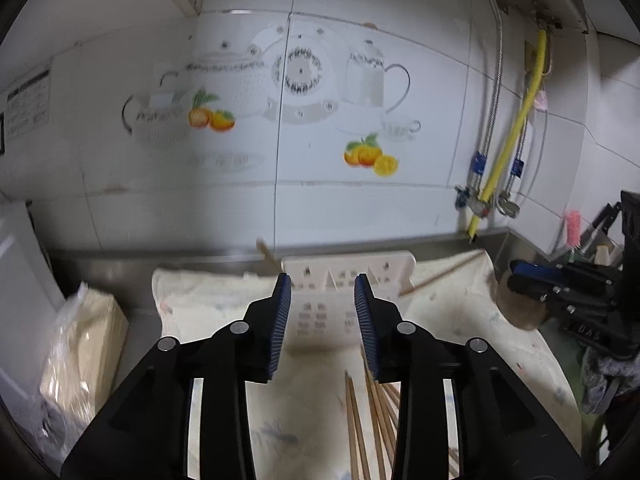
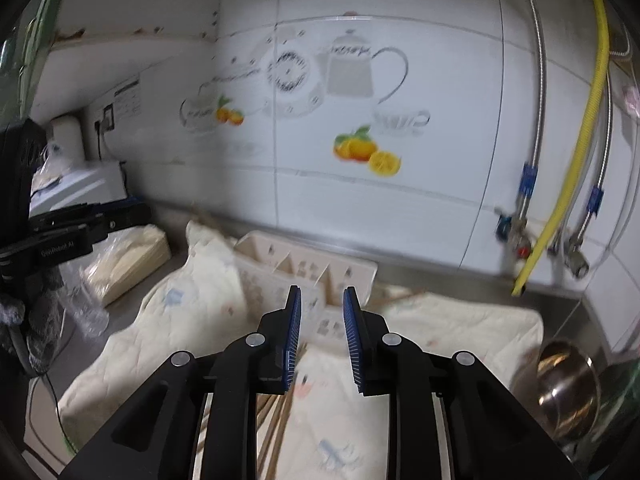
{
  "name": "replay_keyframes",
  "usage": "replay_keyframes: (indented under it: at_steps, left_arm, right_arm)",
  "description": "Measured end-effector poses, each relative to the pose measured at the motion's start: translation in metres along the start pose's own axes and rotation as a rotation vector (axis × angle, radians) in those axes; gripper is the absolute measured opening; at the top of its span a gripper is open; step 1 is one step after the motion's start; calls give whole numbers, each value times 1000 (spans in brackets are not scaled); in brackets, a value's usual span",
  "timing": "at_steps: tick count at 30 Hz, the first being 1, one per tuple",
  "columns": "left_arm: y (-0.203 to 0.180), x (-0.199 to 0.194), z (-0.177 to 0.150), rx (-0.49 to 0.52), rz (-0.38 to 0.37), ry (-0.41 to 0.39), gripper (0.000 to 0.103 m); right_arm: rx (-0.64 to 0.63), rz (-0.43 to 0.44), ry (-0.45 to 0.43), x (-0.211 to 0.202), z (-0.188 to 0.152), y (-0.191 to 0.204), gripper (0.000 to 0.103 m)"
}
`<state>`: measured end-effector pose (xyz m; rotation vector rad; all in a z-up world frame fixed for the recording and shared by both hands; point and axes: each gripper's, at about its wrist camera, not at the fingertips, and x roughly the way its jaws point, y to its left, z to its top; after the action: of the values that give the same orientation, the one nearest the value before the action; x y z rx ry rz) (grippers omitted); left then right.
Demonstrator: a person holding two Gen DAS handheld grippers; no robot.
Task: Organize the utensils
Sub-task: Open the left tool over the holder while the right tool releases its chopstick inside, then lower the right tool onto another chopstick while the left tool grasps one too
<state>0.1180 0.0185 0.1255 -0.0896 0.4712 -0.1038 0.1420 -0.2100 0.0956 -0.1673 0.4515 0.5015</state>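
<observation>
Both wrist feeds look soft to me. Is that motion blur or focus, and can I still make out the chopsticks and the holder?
Left wrist view: wall and bagged stack smeared, likely motion blur; chopsticks readable, holder soft. Right wrist view: blurrier overall; holder smeared, chopsticks half hidden below the right tool; glare on the metal bowl. Fisheye bends both walls.

The left tool (image 1: 322, 320) and right tool (image 2: 322, 336) are black with ribbed blue pads. The holder (image 1: 346, 280) is cream with small grey motifs, the chopsticks (image 1: 360, 420) light brown. The cloth (image 2: 440, 320) looks off-white with faint, blurred blue and pink prints. The hose (image 2: 576, 152) is yellow.
</observation>
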Motion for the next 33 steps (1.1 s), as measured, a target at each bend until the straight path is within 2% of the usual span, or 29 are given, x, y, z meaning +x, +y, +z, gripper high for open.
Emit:
replay_keyframes:
  at_steps: [7, 16, 28, 33]
  left_arm:
    - [4, -16, -47, -16, 19, 51, 34]
    - [11, -18, -94, -63, 30, 125, 34]
    - [-5, -8, -138, -46, 22, 214, 34]
    - [-11, 1, -156, -36, 8, 265, 34]
  right_arm:
    - [16, 34, 67, 2, -58, 21, 22]
    - [43, 47, 169, 10, -120, 30, 22]
    - [87, 83, 310, 36, -182, 40, 22]
    - [82, 74, 341, 46, -195, 46, 19]
